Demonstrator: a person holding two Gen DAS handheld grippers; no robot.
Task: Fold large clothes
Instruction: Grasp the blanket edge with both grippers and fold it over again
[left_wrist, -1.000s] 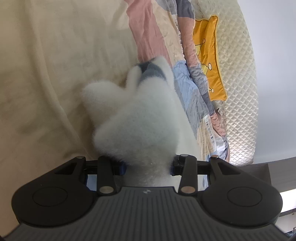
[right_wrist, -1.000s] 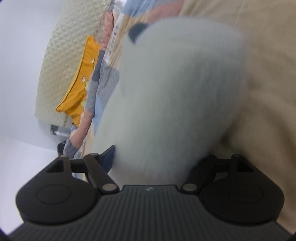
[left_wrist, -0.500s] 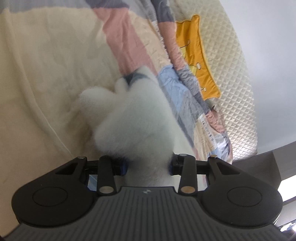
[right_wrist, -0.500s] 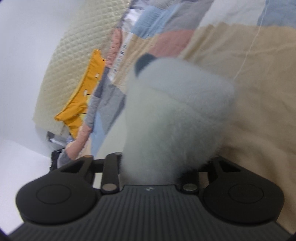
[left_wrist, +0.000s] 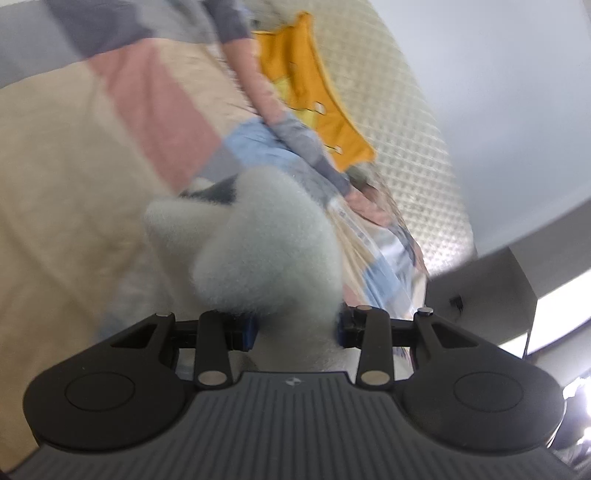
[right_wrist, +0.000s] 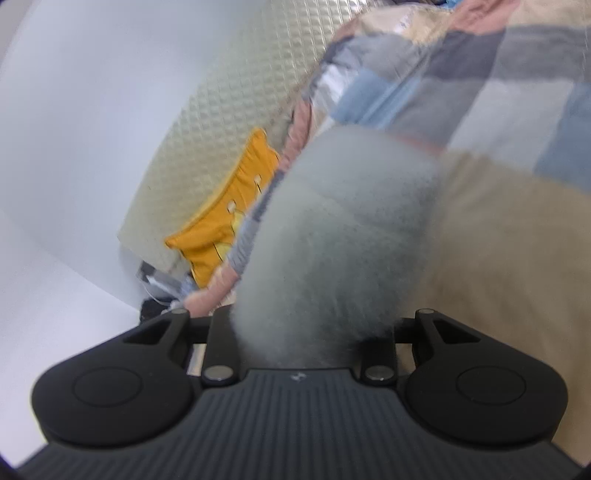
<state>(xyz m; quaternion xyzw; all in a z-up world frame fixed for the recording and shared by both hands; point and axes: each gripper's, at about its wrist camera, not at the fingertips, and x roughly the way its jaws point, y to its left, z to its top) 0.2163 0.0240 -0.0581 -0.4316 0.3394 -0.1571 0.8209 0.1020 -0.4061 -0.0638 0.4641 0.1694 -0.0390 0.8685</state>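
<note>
One fluffy white garment (left_wrist: 266, 240), bunched, fills both views, pinched by the left gripper (left_wrist: 293, 330) and the right gripper (right_wrist: 306, 332), hiding much of the one patchwork quilt (left_wrist: 162, 122) beyond, with one orange cushion (left_wrist: 317, 107) against one quilted headboard (left_wrist: 402, 122) far behind; no writing legible.

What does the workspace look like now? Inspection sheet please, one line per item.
Surface: beige bed sheet, rumpled.
Job's things: white fluffy garment, bunched, gripped at both ends.
Clutter: patchwork quilt; yellow cushion against it.
Grippers: left gripper shut on the garment; right gripper shut on the garment.
Cables: nothing seen.
Surroundings: quilted headboard, white wall.
</note>
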